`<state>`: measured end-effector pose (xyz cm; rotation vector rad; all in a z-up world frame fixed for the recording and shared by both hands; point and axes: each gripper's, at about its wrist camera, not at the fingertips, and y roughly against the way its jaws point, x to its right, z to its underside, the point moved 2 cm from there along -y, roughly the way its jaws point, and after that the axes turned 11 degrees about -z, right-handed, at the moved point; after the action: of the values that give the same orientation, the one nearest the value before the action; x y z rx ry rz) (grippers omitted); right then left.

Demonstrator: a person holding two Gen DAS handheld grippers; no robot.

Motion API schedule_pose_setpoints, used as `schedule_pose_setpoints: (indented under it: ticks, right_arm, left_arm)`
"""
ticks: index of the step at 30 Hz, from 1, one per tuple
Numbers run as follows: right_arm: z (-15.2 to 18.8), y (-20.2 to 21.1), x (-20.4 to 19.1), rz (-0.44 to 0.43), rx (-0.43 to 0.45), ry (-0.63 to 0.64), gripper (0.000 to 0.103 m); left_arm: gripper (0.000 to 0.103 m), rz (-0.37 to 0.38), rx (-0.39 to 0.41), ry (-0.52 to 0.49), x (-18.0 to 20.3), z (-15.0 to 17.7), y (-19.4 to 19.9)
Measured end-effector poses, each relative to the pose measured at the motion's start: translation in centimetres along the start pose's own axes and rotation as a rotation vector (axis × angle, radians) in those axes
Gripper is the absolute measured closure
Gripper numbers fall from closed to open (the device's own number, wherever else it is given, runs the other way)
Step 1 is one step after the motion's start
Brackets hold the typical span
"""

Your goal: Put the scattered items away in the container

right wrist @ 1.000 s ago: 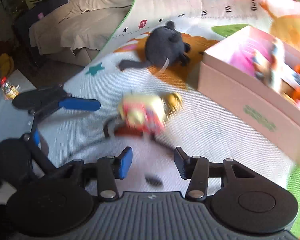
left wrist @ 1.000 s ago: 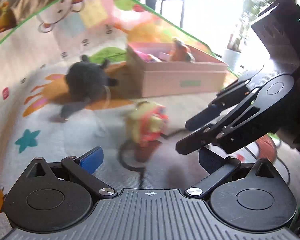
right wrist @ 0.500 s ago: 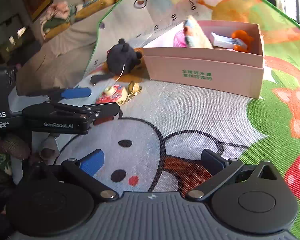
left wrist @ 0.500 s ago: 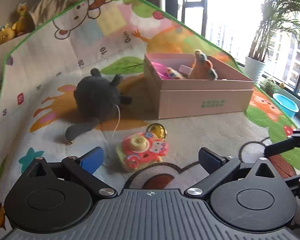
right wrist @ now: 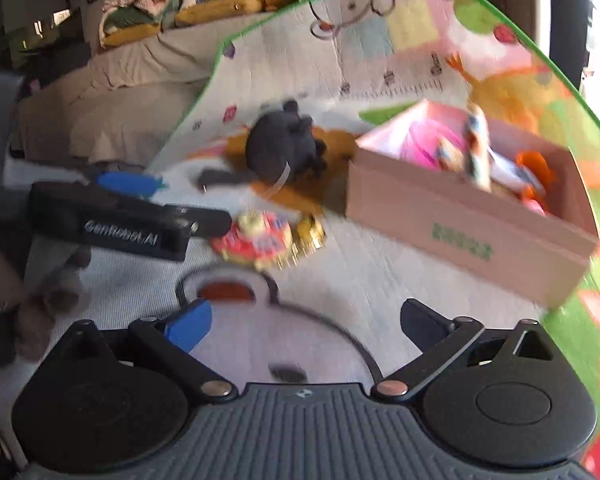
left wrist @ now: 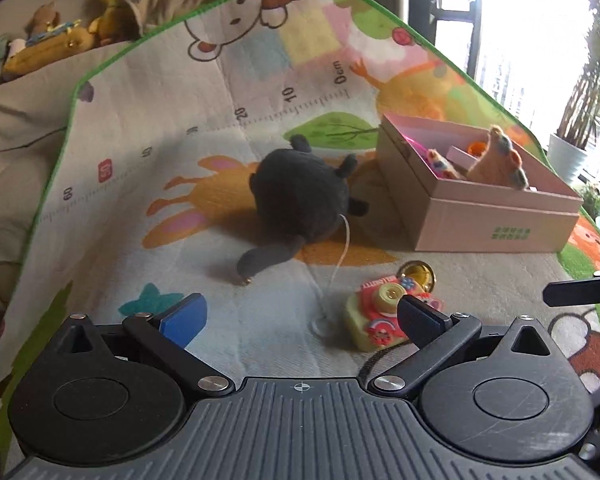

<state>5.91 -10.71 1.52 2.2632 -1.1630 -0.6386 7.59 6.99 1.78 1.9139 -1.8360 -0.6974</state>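
A pink cardboard box [left wrist: 496, 220] sits on the play mat with several toys inside; it also shows in the right wrist view [right wrist: 460, 220]. A dark grey plush [left wrist: 300, 196] lies left of the box, also in the right wrist view [right wrist: 284, 148]. A pink and yellow toy camera [left wrist: 380, 316] with a gold piece lies in front of it, just by my left gripper's right finger; it also shows in the right wrist view [right wrist: 260, 240]. My left gripper [left wrist: 300, 316] is open and empty. My right gripper [right wrist: 304, 320] is open and empty, low over the mat.
The colourful play mat [left wrist: 180, 120] slopes up against a sofa with stuffed toys [left wrist: 60, 40] at the back. A window and potted plant [left wrist: 572, 152] are at the right. The left gripper's body [right wrist: 120, 224] sits at the left of the right wrist view.
The left gripper has shifted left, so the toy camera now lies by its right finger. The right gripper has swung closer to the camera and box; its view is blurred.
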Motion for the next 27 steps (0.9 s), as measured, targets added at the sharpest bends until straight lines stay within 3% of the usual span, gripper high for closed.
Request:
schedule_pose_setpoints:
  ticks: [2, 7, 9, 10, 12, 16, 21, 24, 27]
  right_arm:
    - [-1.3, -1.7, -0.9, -0.024, -0.01, 0.037, 0.014]
    - [-2.9, -5.5, -2.9, -0.003, -0.014, 0.133, 0.02]
    - [-3.2, -6.8, -3.2, -0.012, -0.042, 0.144, 0.031]
    - [-3.2, -7.2, -3.3, -0.013, -0.063, 0.146, 0.042]
    - [-3.2, -6.9, -3.2, -0.029, -0.076, 0.128, 0.045]
    - [-2.3, -3.9, -2.3, -0.028, -0.077, 0.09, 0.046]
    - [-0.3, 2.6, -0.2, -0.058, -0.038, 0.003, 0.046]
    - [1.3, 6.3, 0.6, 0.01, 0.019, -0.007, 0.046]
    - [3.2, 8.3, 0.8, 0.125, 0.044, 0.046, 0.046]
  left_arm:
    - [0.0, -0.006, 0.01, 0.037, -1.3, -0.3, 0.3]
    - [0.0, -0.005, 0.018, 0.062, -2.9, -0.4, 0.4]
    - [0.0, -0.001, 0.012, 0.066, -3.2, -0.3, 0.1]
    - [0.0, 0.001, 0.009, 0.068, -3.2, -0.3, 0.0]
    - [0.0, 0.007, 0.003, 0.071, -3.3, -0.2, -0.4]
    - [0.0, 0.025, 0.002, 0.069, -2.9, -0.5, -0.9]
    - [0.0, 0.055, 0.006, 0.054, -1.1, -2.1, -2.5]
    - [0.0, 0.059, 0.012, 0.05, 0.1, -3.8, -3.9]
    - [0.0, 0.012, 0.018, 0.047, 1.1, -5.1, -5.8]
